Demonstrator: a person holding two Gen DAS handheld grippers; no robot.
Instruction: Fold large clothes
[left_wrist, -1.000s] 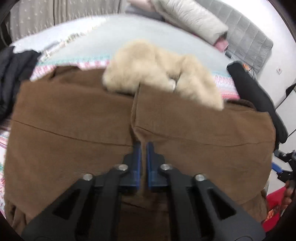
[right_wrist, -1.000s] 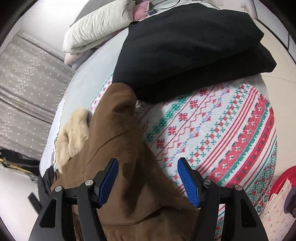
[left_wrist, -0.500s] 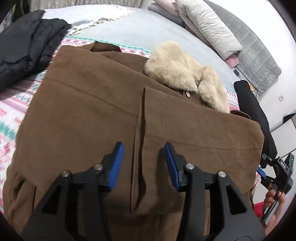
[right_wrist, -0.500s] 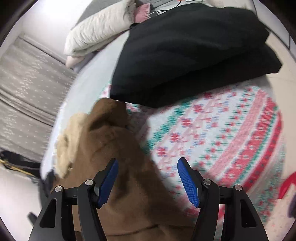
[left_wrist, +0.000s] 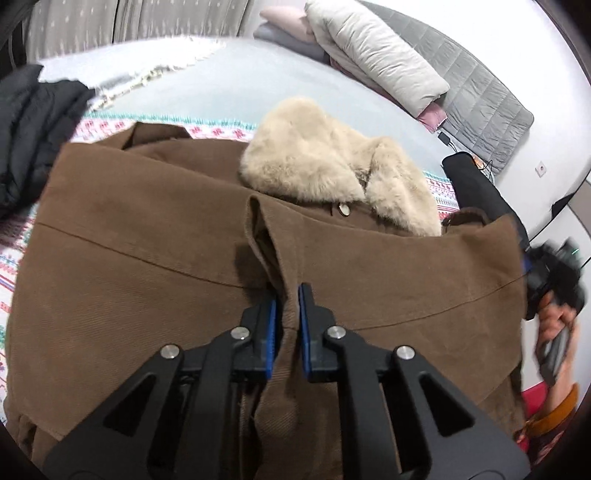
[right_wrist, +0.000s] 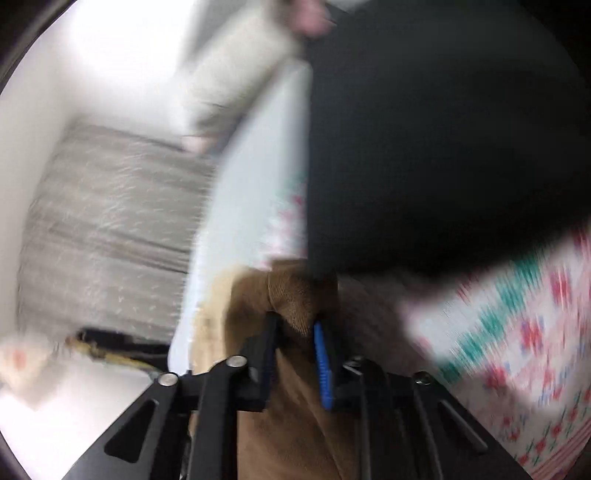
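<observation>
A large brown coat (left_wrist: 140, 266) with a cream fur collar (left_wrist: 325, 170) lies spread on the bed. My left gripper (left_wrist: 287, 299) is shut on the coat's front placket fold at its middle, which rises in a ridge from the jaws. My right gripper (right_wrist: 295, 332) is shut on a bunched brown edge of the same coat (right_wrist: 295, 295); that view is heavily blurred by motion. The right gripper and the hand holding it also show at the coat's right edge in the left wrist view (left_wrist: 554, 280).
The bed carries a patterned red, green and white blanket (right_wrist: 535, 332) under the coat. Black garments lie at the left (left_wrist: 33, 122) and at the right (right_wrist: 443, 147). Folded quilts and pillows (left_wrist: 373, 51) are stacked at the headboard. Grey curtains (right_wrist: 103, 221) hang behind.
My left gripper opened half a second ago and has now closed on the placket fold. My right gripper went from open over the coat's edge to shut on it, and is moving fast.
</observation>
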